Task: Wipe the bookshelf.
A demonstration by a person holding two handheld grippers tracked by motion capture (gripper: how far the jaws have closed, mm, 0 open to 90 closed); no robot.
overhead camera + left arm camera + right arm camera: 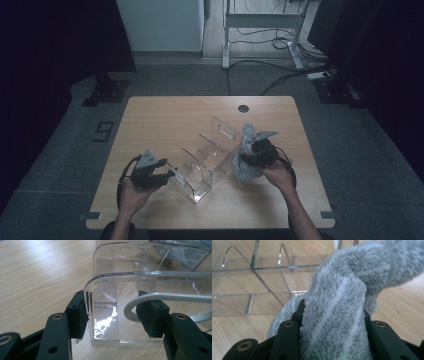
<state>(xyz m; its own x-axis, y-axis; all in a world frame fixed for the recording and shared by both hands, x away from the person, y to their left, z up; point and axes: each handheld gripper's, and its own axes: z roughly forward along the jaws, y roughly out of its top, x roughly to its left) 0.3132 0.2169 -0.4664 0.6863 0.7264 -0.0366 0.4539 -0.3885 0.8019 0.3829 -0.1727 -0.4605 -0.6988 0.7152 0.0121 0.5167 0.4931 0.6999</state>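
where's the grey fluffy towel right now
In the high view the grey fluffy striped towel sits right of centre on the wooden table, clamped in the right claw, just beside the clear plastic divided organiser.

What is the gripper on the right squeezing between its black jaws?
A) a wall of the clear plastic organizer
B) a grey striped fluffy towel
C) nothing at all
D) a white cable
B: in the right gripper view the right gripper has its jaws pressed against both sides of a bunched grey striped fluffy towel, beside the clear plastic organizer.

Glossy clear plastic organizer [207, 157], fluffy towel [342, 302]
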